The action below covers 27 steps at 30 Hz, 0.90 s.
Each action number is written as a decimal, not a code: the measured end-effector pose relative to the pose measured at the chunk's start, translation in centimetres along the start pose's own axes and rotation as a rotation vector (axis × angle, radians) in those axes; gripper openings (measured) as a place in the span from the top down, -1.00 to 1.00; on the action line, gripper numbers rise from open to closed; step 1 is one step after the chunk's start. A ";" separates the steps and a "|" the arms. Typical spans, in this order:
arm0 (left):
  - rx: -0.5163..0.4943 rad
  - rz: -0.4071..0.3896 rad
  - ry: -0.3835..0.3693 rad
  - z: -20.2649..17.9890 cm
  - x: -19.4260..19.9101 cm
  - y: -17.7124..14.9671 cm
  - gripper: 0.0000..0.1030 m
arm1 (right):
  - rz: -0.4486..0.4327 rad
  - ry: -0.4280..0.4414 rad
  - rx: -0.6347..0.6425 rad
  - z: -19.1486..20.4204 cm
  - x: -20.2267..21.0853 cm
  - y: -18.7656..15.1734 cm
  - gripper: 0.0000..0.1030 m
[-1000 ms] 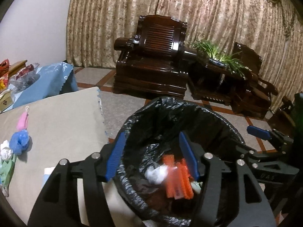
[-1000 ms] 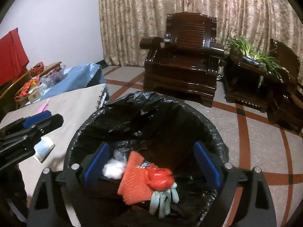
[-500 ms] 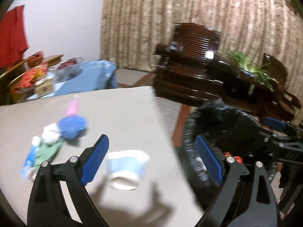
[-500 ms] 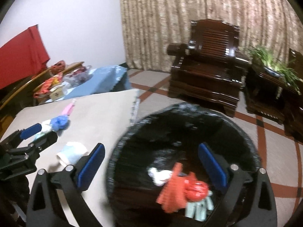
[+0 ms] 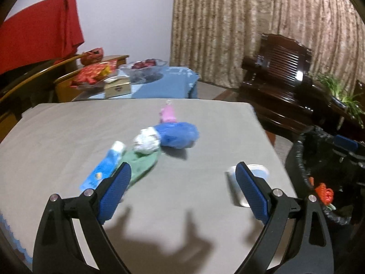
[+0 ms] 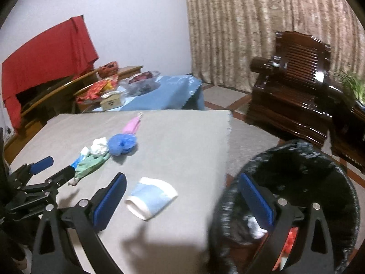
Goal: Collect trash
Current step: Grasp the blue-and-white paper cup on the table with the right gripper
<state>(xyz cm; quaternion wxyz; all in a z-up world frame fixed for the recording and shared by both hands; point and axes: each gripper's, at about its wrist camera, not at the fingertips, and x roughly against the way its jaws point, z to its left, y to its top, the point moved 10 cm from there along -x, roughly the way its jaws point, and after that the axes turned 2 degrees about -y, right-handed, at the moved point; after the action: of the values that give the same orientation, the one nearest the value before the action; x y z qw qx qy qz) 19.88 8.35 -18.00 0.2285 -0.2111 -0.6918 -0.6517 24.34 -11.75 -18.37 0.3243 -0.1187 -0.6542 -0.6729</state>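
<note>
My left gripper (image 5: 182, 173) hangs open over the grey table (image 5: 68, 132), nothing between its blue pads. Ahead lie a blue wrapper (image 5: 102, 169), a green cloth (image 5: 141, 164), a foil ball (image 5: 147, 141), a blue bag (image 5: 178, 134) and a pink piece (image 5: 168, 114). A toppled paper cup (image 6: 151, 196) lies near the table's right edge, between the fingers of my open, empty right gripper (image 6: 182, 180) in its view. The black-lined bin (image 6: 308, 150) stands on the floor to the right, holding orange and white scraps.
A blue-clothed side table (image 6: 159, 96) with bowls and a small box stands behind. A dark wooden armchair (image 6: 296, 80) and a plant stand sit at the right by the curtain. A red cloth (image 6: 45, 52) hangs at the left wall.
Both grippers have swung left from above the bin to over the table. The left jaws have widened. The trash pile and cup have come into view ahead.
</note>
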 end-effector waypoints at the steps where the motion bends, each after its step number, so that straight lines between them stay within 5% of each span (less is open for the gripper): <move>1: 0.004 -0.001 0.011 0.7 0.0 -0.1 -0.75 | 0.008 0.006 0.003 0.7 -0.5 -0.2 -0.88; 11: 0.027 0.024 0.076 5.2 -0.7 -2.0 -0.75 | 0.138 0.031 0.030 5.0 -5.9 -4.4 -0.88; 27: 0.070 0.100 0.117 9.1 -3.7 -4.9 -0.75 | 0.289 0.024 0.017 5.7 -12.7 -7.9 -0.82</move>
<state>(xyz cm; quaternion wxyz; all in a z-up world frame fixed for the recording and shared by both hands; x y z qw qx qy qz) 19.58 17.17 -24.52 0.3078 -0.1987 -0.6884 -0.6260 27.79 -3.29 -31.45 0.4264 -0.2007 -0.6321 -0.6151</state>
